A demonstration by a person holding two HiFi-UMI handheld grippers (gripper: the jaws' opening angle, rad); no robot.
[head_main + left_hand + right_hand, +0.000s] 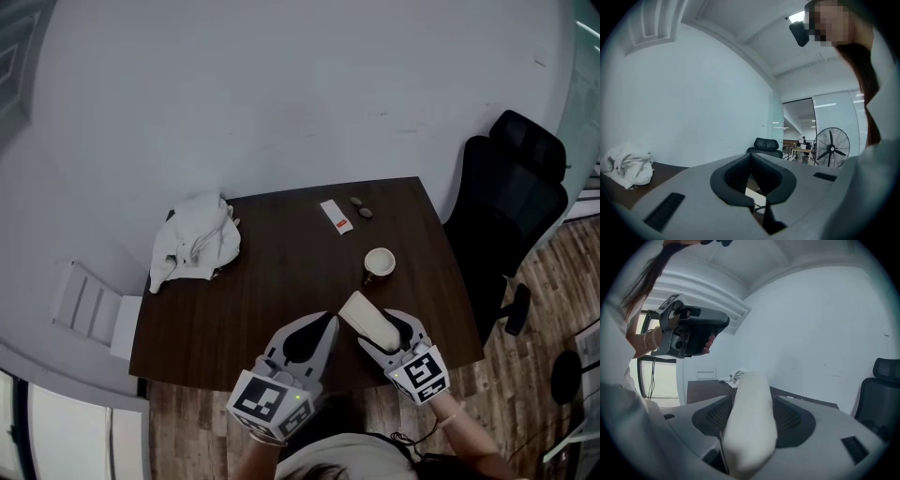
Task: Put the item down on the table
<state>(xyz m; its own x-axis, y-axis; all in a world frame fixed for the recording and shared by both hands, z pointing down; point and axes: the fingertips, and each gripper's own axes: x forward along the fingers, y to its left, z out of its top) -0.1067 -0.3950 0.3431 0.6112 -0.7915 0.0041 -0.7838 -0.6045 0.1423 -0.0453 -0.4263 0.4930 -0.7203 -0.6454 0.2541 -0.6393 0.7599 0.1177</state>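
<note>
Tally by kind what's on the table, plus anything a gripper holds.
White cloth: 1
Cup: 1
White packet: 1
Small dark lumps: 2
Cream item in the right gripper: 1
Total: 6

I get soft, even indoor light w/ a cool bluish cast, no hard shadows on the table (281,281). Head view is a bit dim, esp. at the corners. Both gripper views are fisheye: black vignette round the edge, walls bend. In the right gripper view the white item (749,423) sits close to the lens & blurs. Ceiling strip (797,17) glares at the top of the left gripper view.
</note>
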